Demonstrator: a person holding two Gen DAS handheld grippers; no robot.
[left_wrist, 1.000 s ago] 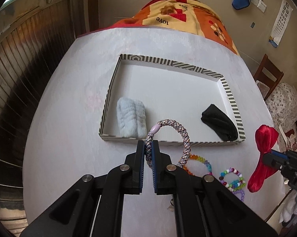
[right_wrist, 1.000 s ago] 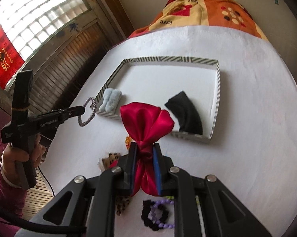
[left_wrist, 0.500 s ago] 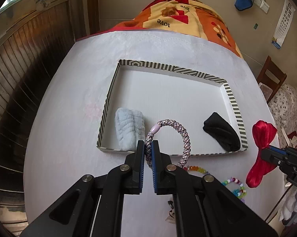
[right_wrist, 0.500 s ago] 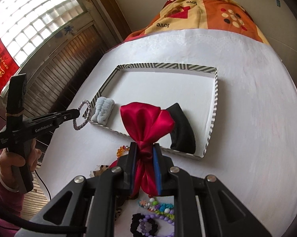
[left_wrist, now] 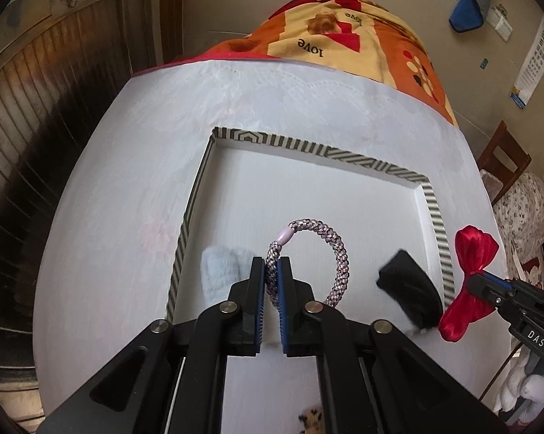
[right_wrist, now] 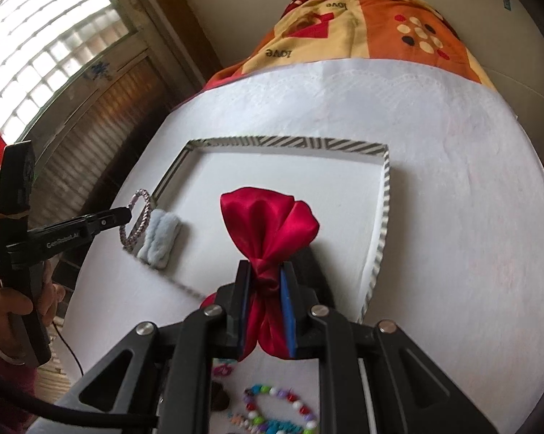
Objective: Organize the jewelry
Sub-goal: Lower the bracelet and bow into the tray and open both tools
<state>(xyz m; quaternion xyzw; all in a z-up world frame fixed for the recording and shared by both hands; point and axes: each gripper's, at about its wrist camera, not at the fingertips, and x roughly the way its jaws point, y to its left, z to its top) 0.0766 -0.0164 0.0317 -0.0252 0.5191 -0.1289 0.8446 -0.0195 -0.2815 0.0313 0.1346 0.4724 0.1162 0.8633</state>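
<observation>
Gripping a braided hair tie [left_wrist: 319, 253], left gripper [left_wrist: 270, 282] with both pads pressed on the loop's left side, near its pale pink bead. Held upright above the near-left part of the striped-rim tray [left_wrist: 439, 224], over a pale blue fuzzy scrunchie [left_wrist: 219, 271] lying on the tray floor by the near-left corner. Clamped on the knot of a red satin bow [right_wrist: 270, 231], right gripper [right_wrist: 265, 289], loops fanned out above the pads, tails hanging between the fingers. Raised over the tray's near edge, toward the right side, with a black scrunchie [left_wrist: 409, 294] lying in the near-right corner, mostly hidden behind the bow from the right wrist. Set on a white tablecloth [right_wrist: 452, 181], tray parallel to the table's near edge. Scattered on the cloth before the tray's near edge: a multicoloured bead bracelet [right_wrist: 282, 412]. Wrapped around the left gripper's handle, a hand [right_wrist: 15, 303] at the table's left edge.
</observation>
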